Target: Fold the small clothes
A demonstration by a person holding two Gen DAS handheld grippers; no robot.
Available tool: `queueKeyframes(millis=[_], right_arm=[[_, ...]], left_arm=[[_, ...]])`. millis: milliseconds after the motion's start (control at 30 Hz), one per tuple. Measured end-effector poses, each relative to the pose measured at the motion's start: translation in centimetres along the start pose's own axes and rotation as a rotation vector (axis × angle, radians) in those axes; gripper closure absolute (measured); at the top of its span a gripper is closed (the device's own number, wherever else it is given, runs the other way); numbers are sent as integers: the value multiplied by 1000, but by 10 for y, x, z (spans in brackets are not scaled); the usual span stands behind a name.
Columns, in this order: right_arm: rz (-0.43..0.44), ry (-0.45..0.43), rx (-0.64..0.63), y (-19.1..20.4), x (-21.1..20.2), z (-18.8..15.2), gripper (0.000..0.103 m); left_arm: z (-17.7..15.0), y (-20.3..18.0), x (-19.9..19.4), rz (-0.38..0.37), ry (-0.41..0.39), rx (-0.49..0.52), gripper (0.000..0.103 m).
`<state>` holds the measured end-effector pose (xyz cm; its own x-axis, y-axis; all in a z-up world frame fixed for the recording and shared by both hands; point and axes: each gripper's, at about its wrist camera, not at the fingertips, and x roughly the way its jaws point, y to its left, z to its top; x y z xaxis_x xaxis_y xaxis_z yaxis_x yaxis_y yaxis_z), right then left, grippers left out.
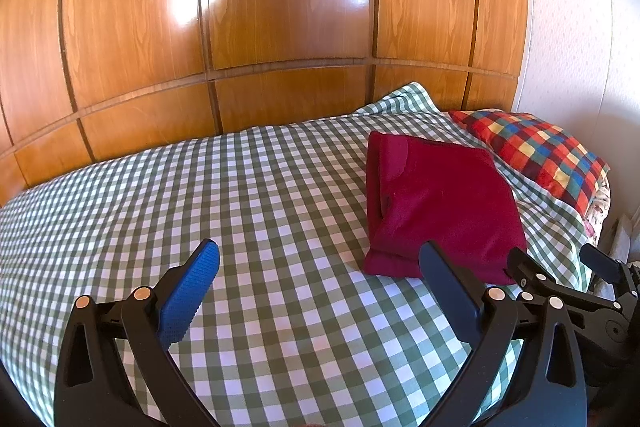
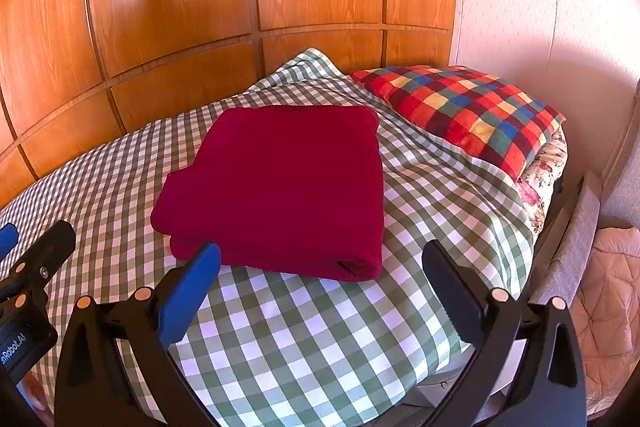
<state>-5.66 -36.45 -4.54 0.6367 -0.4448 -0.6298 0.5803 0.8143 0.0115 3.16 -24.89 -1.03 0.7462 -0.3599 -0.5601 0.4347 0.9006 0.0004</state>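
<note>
Both tools hang low over the bed (image 1: 248,187), aimed at the wood-panelled wardrobe (image 1: 280,7) behind it. The left tool (image 1: 320,259) has its fingers spread wide with nothing between them, over bare checked sheet. The right tool (image 2: 320,259) is likewise wide and empty, its tips just short of the near edge of the jumper (image 2: 288,183).

One dark red jumper lies folded flat on the checked sheet, a thick near-rectangular stack. In the right view its long axis runs roughly away from the tools toward the wardrobe, with a narrower flap sticking out to the left. It sits right of the left tool.

One multicoloured checked pillow (image 2: 464,107) lies beyond and right of the jumper, apart from it.
</note>
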Motion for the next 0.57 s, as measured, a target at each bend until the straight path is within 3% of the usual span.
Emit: queueKeyframes(millis=[367, 567], right_arm=[[-4, -15, 1, -12, 3, 2, 2], [-122, -23, 87, -67, 26, 22, 2]], left_arm=[[-4, 5, 10, -1, 35, -10, 4], [-10, 14, 22, 7, 75, -39, 4]])
